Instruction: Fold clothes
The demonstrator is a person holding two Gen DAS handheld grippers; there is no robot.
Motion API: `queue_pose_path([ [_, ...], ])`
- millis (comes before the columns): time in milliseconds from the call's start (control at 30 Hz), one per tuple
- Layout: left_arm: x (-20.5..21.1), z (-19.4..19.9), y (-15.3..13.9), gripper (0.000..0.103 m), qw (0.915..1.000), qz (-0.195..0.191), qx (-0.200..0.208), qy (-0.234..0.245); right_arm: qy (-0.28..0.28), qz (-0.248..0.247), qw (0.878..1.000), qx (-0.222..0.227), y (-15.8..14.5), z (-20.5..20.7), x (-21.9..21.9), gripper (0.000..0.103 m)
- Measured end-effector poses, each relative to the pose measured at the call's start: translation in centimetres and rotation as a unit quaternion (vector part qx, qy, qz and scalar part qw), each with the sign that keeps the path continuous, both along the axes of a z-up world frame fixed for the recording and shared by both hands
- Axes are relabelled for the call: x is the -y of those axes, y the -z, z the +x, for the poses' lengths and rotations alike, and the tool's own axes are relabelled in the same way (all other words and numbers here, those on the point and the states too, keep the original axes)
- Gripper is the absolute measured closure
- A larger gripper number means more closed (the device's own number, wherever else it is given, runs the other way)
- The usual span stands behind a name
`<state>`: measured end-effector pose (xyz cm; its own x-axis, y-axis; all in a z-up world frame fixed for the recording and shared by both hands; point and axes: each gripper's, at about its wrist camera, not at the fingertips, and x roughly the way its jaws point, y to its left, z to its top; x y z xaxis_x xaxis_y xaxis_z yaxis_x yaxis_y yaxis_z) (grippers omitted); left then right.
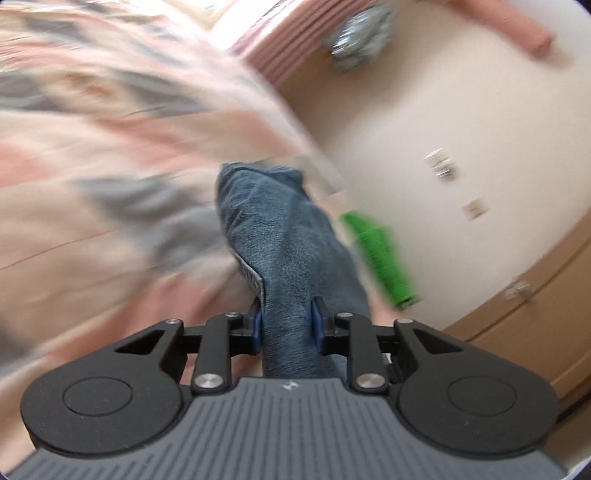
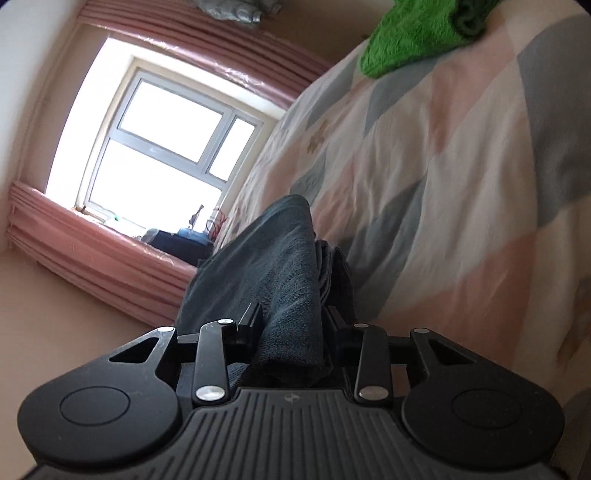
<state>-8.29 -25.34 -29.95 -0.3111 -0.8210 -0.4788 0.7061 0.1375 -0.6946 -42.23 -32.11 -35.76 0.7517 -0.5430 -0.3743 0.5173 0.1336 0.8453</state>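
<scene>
Right wrist view: green towel point(image 2: 413, 33) on checked bedspread point(image 2: 461, 155), beyond tongs-held blue cloth point(image 2: 284, 273).

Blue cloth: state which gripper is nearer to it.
Neither: both touch it. Left gripper is shut on the blue cloth; right gripper is shut on it too.
</scene>
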Motion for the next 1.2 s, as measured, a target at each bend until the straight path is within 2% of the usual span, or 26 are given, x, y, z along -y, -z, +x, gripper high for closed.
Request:
queue_pose_path([
  [67, -1.2, 0.9, 1.4, 0.075, 0.9992, 0.034, 0.014, -0.014, -0.008, 0.018, 0.999, -0.034, 1.8, 1.7, -1.1, 0.064],
  [133, -2.4, 1.8, 2.7, 0.078, 0.9970, 0.067, 0.027, -0.028, -0.007, 0.034, 0.999, -0.018, 2.9, 2.1, -2.2, 0.054],
  [200, -3.7, 1.6, 1.2, 0.081, 0.9972, 0.042, 0.048, -0.038, -0.003, 0.020, 0.999, -0.031, 1.7, 2.0, -3.3, 0.049],
  [267, -4.8, 1.0, -0.4, 0.081, 0.9975, 0.008, 0.063, -0.030, 0.016, -0.019, 0.997, -0.074, -0.2, 1.5, -4.5, 0.046],
  [367, -5.0, -1.1, -2.0, 0.081, 0.9963, -0.037, 0.077, 0.011, 0.035, -0.094, 0.987, -0.122, -2.7, 1.2, -6.4, 0.046],
  [400, -4.7, -2.1, -1.8, 0.080, 0.9952, -0.037, 0.087, 0.027, 0.029, -0.111, 0.984, -0.134, -3.2, 1.5, -6.9, 0.047],
  [467, -3.3, -4.4, 0.0, 0.081, 0.9923, 0.004, 0.113, 0.050, 0.006, -0.117, 0.979, -0.166, -3.0, 2.8, -7.4, 0.051],
  [500, -3.2, -5.0, 1.0, 0.087, 0.9909, 0.018, 0.126, 0.042, -0.002, -0.110, 0.978, -0.179, -2.3, 3.5, -7.5, 0.056],
  [533, -3.1, -5.5, 1.8, 0.091, 0.9893, 0.031, 0.138, 0.035, -0.003, -0.097, 0.978, -0.185, -1.5, 3.9, -7.5, 0.056],
  [633, -3.3, -5.5, 0.6, 0.091, 0.9891, 0.025, 0.142, 0.028, -0.010, -0.066, 0.984, -0.165, -0.4, 3.3, -7.4, 0.056],
  [733, -3.3, -5.3, -0.8, 0.090, 0.9864, 0.013, 0.161, 0.028, -0.034, -0.084, 0.981, -0.170, -1.7, 2.6, -7.2, 0.056],
  [900, -1.8, -4.3, -1.7, 0.086, 0.9871, -0.007, 0.158, 0.027, -0.083, -0.135, 0.977, -0.141, -4.4, 1.5, -3.6, 0.056],
  [967, 0.0, -3.8, -1.4, 0.087, 0.9852, 0.006, 0.167, 0.037, -0.127, -0.152, 0.972, -0.124, -4.8, 1.7, -0.8, 0.057],
  [1033, 1.8, -3.2, -0.8, 0.087, 0.9832, 0.035, 0.173, 0.045, -0.195, -0.158, 0.961, -0.118, -4.6, 2.7, 1.9, 0.068],
  [1067, 2.6, -2.8, -0.4, 0.087, 0.9837, 0.059, 0.163, 0.048, -0.226, -0.151, 0.954, -0.124, -4.2, 3.3, 2.9, 0.069],
  [1133, 3.4, -2.3, 0.0, 0.089, 0.9853, 0.100, 0.132, 0.041, -0.272, -0.124, 0.944, -0.137, -3.1, 4.0, 4.5, 0.070],
  [1200, 4.1, -2.1, -0.2, 0.089, 0.9831, 0.140, 0.112, 0.036, -0.282, -0.061, 0.949, -0.125, -2.1, 3.7, 5.5, 0.070],
])
